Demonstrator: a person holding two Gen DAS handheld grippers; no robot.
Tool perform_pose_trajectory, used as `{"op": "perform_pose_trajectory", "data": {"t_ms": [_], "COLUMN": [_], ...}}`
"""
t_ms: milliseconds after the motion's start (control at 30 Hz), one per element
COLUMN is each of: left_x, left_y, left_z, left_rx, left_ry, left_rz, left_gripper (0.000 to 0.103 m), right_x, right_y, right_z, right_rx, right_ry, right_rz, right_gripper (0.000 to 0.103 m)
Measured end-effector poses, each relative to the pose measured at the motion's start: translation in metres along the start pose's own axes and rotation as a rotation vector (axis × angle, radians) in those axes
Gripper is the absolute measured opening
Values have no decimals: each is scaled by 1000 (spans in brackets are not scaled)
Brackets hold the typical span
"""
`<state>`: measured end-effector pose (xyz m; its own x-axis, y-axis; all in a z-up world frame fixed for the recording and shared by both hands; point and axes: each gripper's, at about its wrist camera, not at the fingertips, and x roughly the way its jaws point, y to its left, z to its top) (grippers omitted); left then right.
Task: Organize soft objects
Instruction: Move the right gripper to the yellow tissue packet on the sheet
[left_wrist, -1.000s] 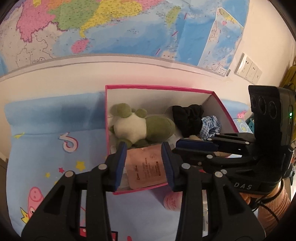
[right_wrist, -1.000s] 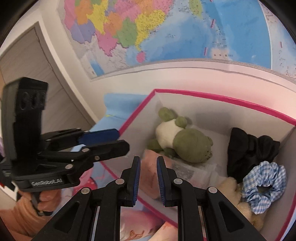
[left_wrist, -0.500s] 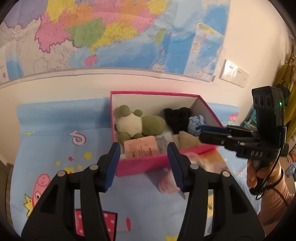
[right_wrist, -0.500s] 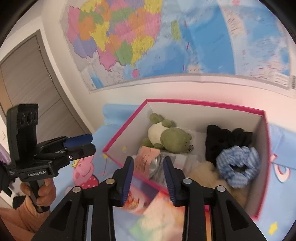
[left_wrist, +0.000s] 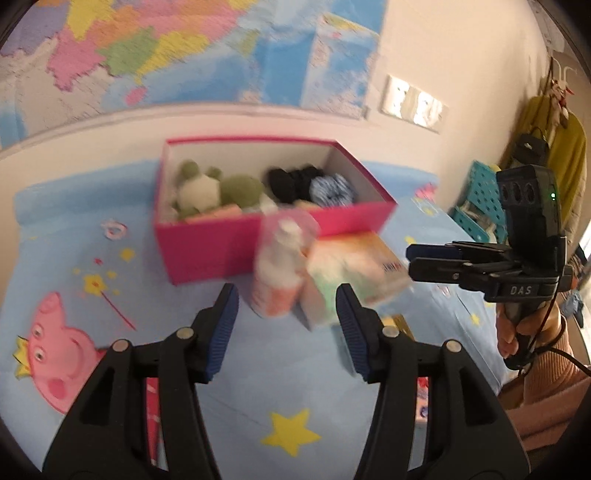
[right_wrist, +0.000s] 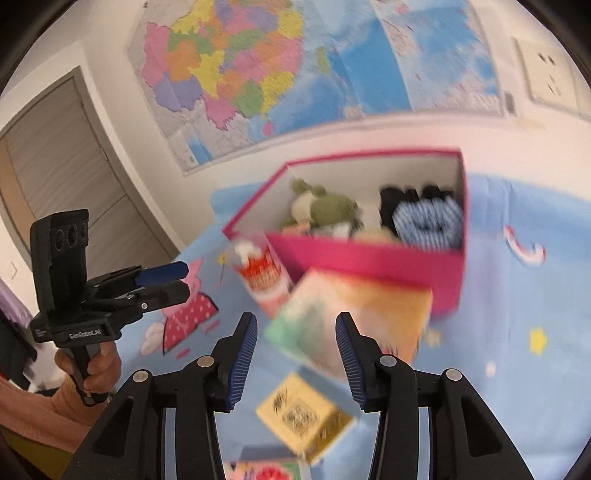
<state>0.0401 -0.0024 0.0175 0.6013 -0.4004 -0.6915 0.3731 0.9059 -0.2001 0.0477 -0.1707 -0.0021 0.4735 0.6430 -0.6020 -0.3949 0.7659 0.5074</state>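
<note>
A pink box (left_wrist: 236, 240) (right_wrist: 369, 258) sits on the blue cartoon sheet and holds a green frog plush (left_wrist: 218, 188) (right_wrist: 325, 206), a black scrunchie (left_wrist: 291, 181) (right_wrist: 406, 199), a blue checked scrunchie (left_wrist: 332, 188) (right_wrist: 428, 221) and a pink sachet (left_wrist: 218, 214). My left gripper (left_wrist: 287, 326) is open and empty, held back from the box. My right gripper (right_wrist: 296, 352) is open and empty, above a pastel pack (right_wrist: 351, 325).
A small bottle (left_wrist: 280, 273) (right_wrist: 258, 273) and the pastel pack (left_wrist: 351, 273) stand in front of the box. A yellow carton (right_wrist: 303, 413) lies near my right gripper. A map covers the wall behind. A blue crate (left_wrist: 480, 199) stands at the right.
Both grippers have pulled back from the box and opened wider. The pink sachet, earlier between my left fingers over the box, now lies inside it.
</note>
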Motion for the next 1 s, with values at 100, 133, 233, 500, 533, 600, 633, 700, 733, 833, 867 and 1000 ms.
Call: {"op": "perform_pose_trajectory", "data": {"t_ms": [100, 133, 233, 500, 533, 600, 633, 700, 733, 833, 867, 1000], "left_x": [8, 11, 19, 39, 41, 45, 48, 54, 56, 63, 64, 70], "left_y": [-10, -13, -21, -40, -42, -46, -47, -50, -51, -53, -54, -55], "left_z": [-9, -12, -22, -38, -39, -42, -42, -44, -45, -49, -50, -53], "left_rx": [4, 2, -3, 14, 16, 23, 23, 23, 21, 11, 9, 5], "left_ry": [32, 41, 74, 149, 154, 168, 176, 194, 201, 228, 234, 259], "left_rz": [-29, -38, -58, -75, -79, -84, -87, -100, -102, -126, -132, -144], "left_gripper": [57, 57, 57, 56, 56, 56, 56, 56, 56, 49, 48, 40], "right_x": [-1, 0, 2, 6, 8, 11, 13, 16, 17, 20, 20, 22], "right_y": [-8, -11, -17, -30, -30, -30, -30, -30, -30, -30, -30, -31], "right_z": [-22, -30, -46, -70, -72, -75, -76, -78, -78, -79, -79, -78], "right_rx": [43, 58, 88, 145, 149, 151, 155, 158, 157, 162, 162, 169], "right_ry": [32, 48, 76, 116, 122, 130, 133, 136, 132, 132, 131, 130], "right_rz": [-9, -10, -19, -8, -3, 3, 8, 17, 16, 21, 21, 24], "right_gripper": [45, 45, 45, 45, 45, 45, 45, 45, 45, 45, 45, 45]}}
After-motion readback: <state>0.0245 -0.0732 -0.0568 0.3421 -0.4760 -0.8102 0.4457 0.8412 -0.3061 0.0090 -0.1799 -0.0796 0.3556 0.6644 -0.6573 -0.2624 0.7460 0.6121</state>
